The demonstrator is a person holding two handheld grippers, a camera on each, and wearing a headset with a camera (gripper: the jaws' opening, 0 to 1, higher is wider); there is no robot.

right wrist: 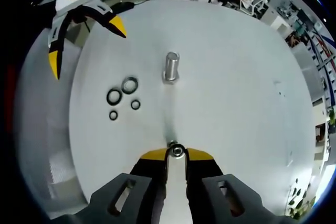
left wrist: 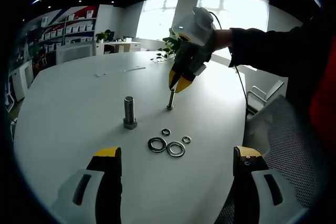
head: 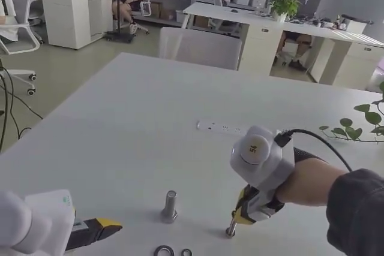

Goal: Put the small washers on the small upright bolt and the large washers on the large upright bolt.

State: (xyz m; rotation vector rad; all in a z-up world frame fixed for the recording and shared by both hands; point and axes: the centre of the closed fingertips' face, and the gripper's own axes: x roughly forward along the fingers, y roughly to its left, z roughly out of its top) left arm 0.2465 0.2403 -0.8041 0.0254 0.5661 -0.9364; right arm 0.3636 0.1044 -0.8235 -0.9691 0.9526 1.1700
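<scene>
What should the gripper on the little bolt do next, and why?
Probably let the right gripper open and lift away: the small bolt already stands upright on the table, and its top must be free before the small washers, lying near the large bolt, can go on.

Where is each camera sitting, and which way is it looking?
Head view: on the person's headset, looking forward and down over the white table; the left gripper, right gripper and a dark sleeve show.
Left gripper view: on the left gripper, looking along its open jaws at the large bolt, washers and that dark sleeve.
Right gripper view: on the right gripper, looking down its jaws, closed on the small bolt.
Shared: both gripper views show the large bolt, four washers and the other gripper.
</scene>
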